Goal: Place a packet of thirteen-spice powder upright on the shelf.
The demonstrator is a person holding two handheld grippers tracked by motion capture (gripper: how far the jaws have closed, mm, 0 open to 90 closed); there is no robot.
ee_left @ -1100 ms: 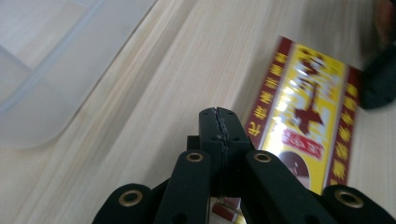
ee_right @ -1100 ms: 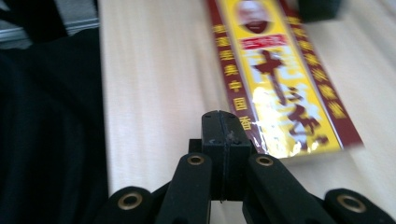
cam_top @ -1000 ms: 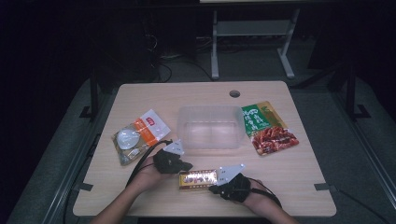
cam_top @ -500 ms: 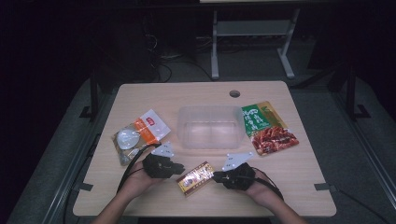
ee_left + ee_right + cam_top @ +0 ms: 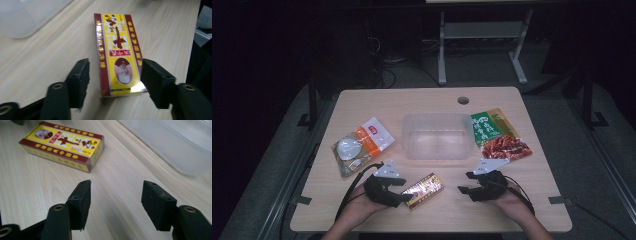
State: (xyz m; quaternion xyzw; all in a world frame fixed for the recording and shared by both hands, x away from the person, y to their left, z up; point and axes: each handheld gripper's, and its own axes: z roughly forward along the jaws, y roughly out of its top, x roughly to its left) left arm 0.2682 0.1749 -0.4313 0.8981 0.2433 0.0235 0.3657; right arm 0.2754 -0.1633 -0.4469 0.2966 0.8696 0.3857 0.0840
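My left gripper (image 5: 113, 80) has just been opening; its jaws straddle the yellow box (image 5: 117, 50), not pressing it. My right gripper (image 5: 115, 195) has opened too, holding nothing, near the box lying flat on the table (image 5: 362, 100) before the clear tub (image 5: 438, 136).

Box (image 5: 423, 190) between parted tongs (image 5: 404, 196)

Flat rectangular box (image 5: 423, 190): yellow top face printed with red characters and a small oval portrait, dark red borders carrying yellow lettering. Closed. Lies flat, face up, on the wooden table near its front edge, set at a diagonal, just before the clear plastic container.
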